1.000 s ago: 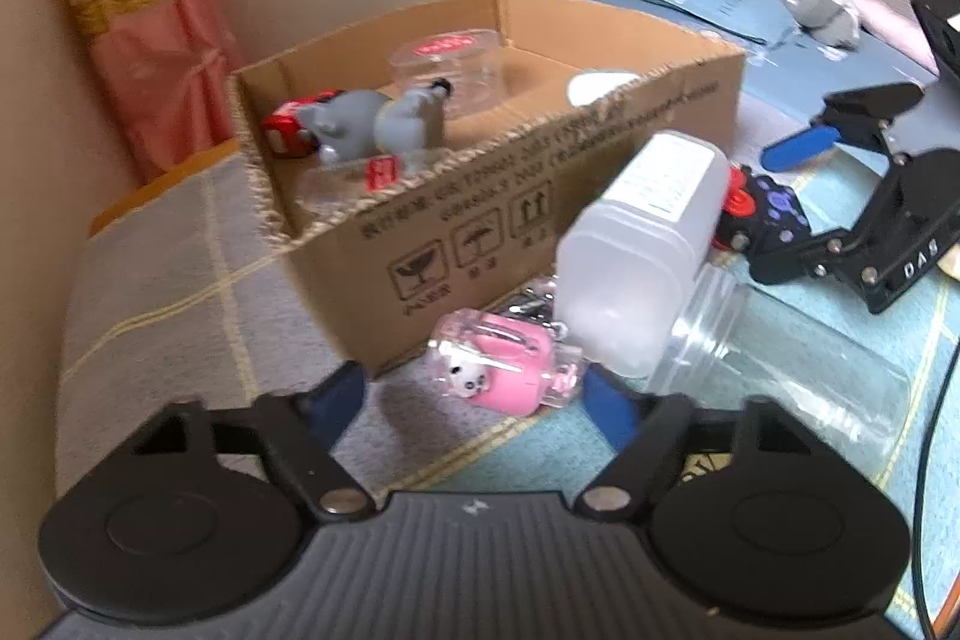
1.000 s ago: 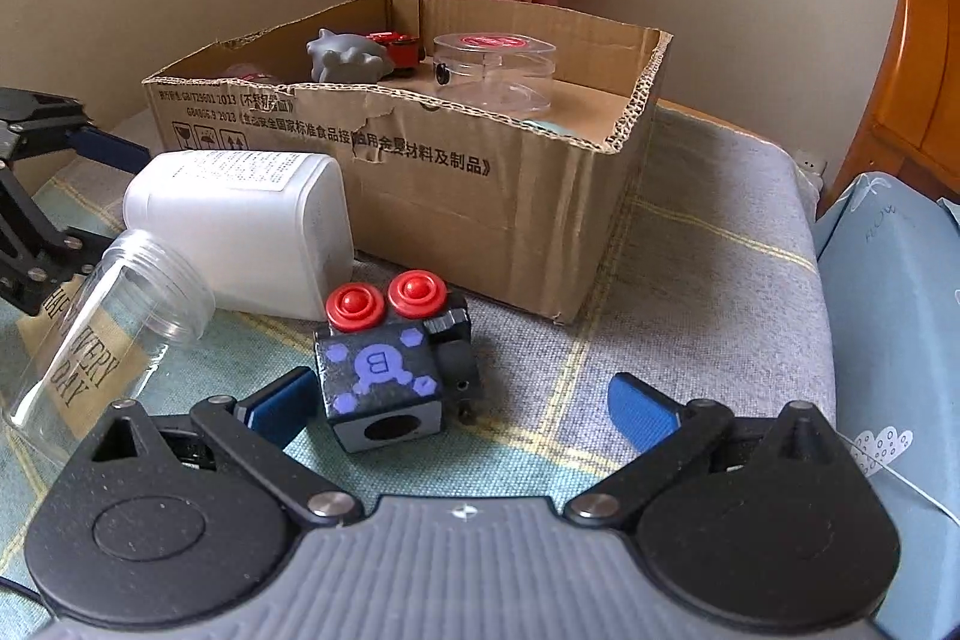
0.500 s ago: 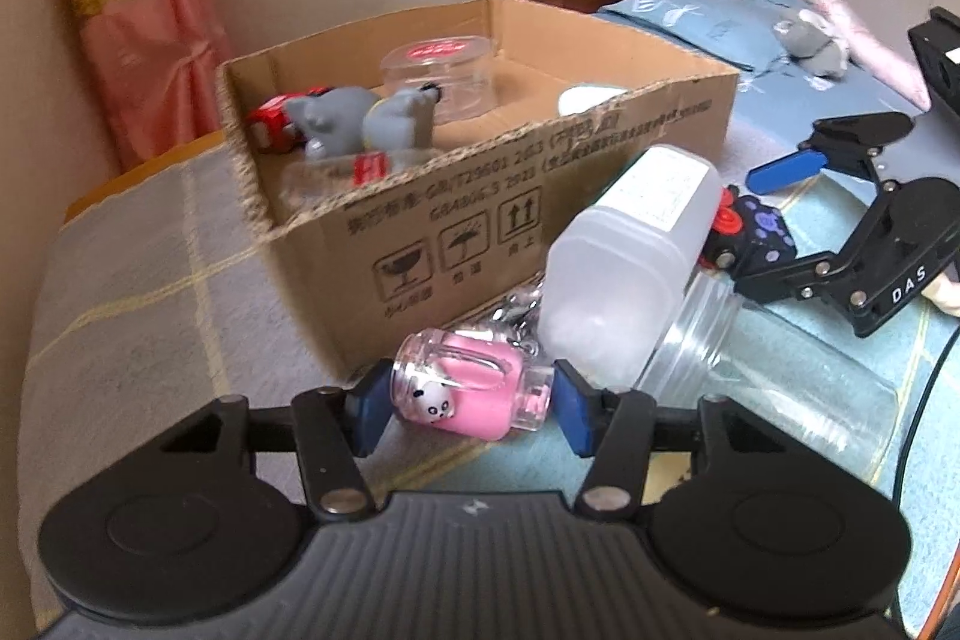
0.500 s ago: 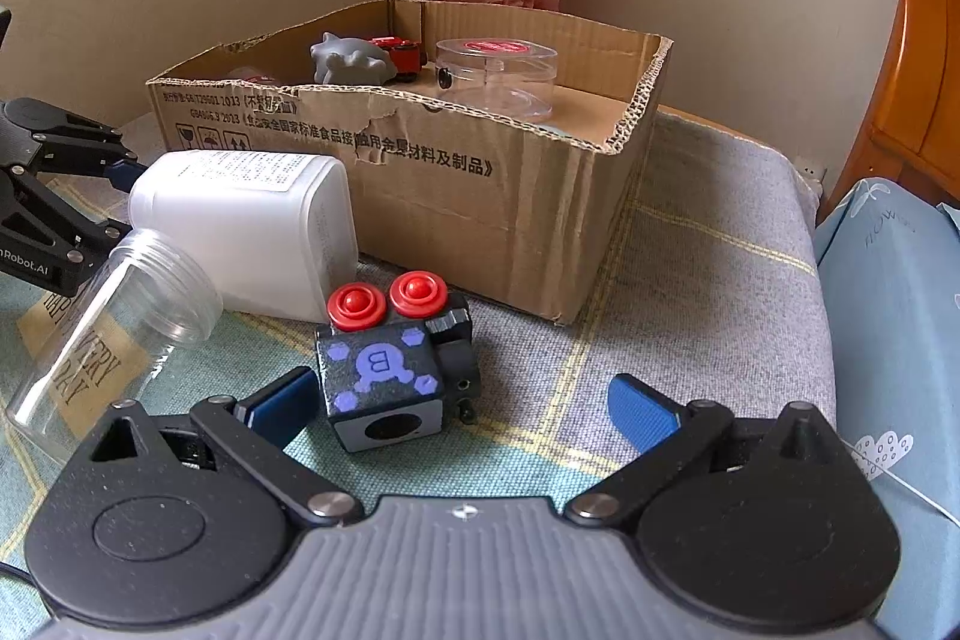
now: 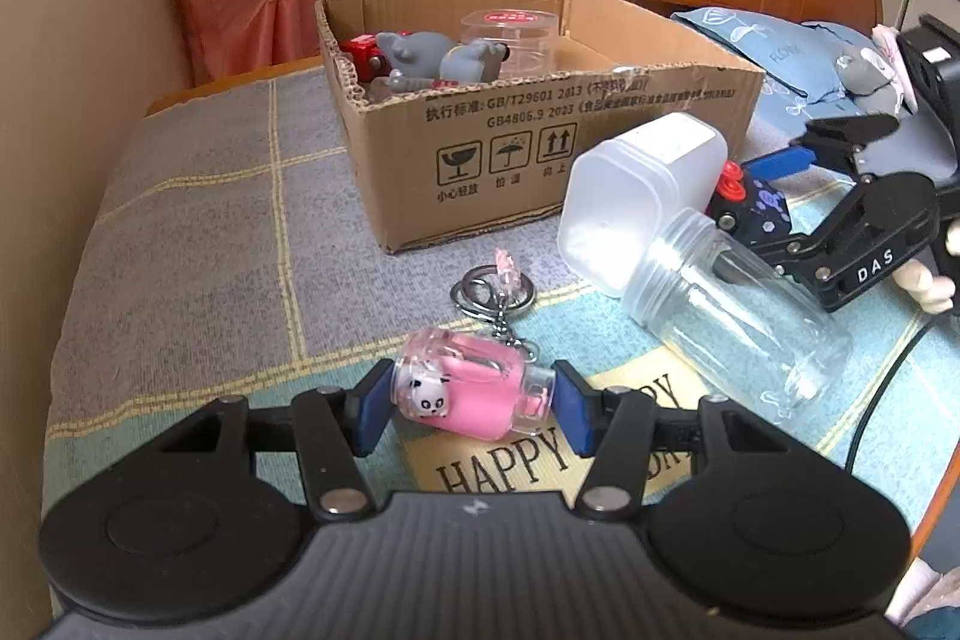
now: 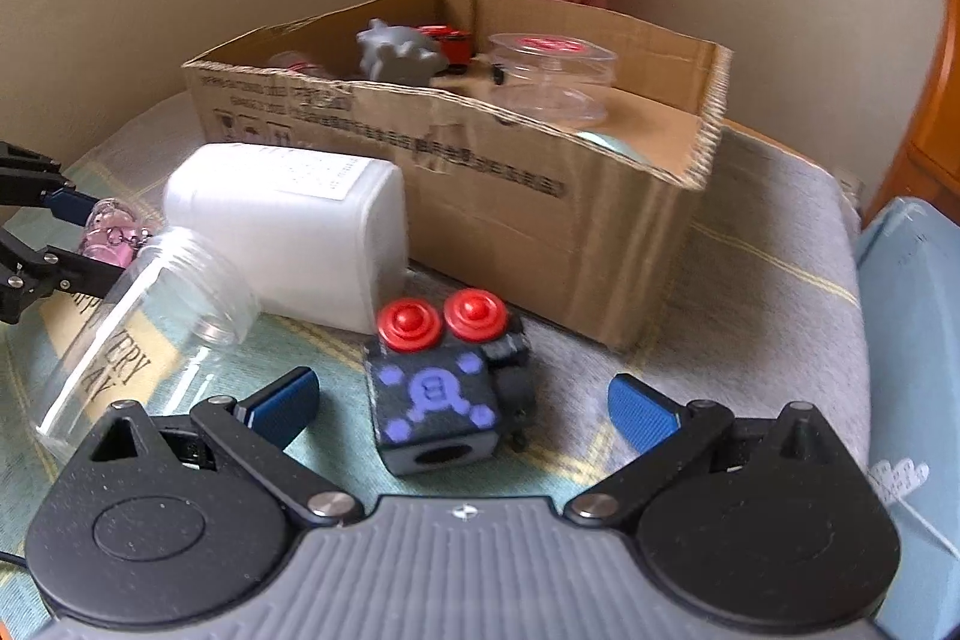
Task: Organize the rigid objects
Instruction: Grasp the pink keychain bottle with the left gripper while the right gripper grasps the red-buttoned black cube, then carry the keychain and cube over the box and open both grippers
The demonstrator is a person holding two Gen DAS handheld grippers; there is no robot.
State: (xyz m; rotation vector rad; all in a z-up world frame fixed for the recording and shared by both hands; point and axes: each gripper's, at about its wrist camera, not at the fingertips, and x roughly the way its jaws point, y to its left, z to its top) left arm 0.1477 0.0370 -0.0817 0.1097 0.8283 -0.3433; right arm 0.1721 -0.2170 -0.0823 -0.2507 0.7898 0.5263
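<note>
Only your left wrist view shows the keychain's rings (image 5: 493, 287) lying on the bed cover (image 5: 198, 232) at frame centre; only your right wrist view shows the cube's purple face. Your left gripper (image 5: 468, 403), angled downward, has its jaws clamped on the pink panda keychain (image 5: 465, 394) at lower centre. Your right gripper (image 6: 462, 403), also tilted down, holds its jaws wide apart around the black cube toy (image 6: 447, 388), not touching it, near the cardboard box (image 6: 540, 196).
</note>
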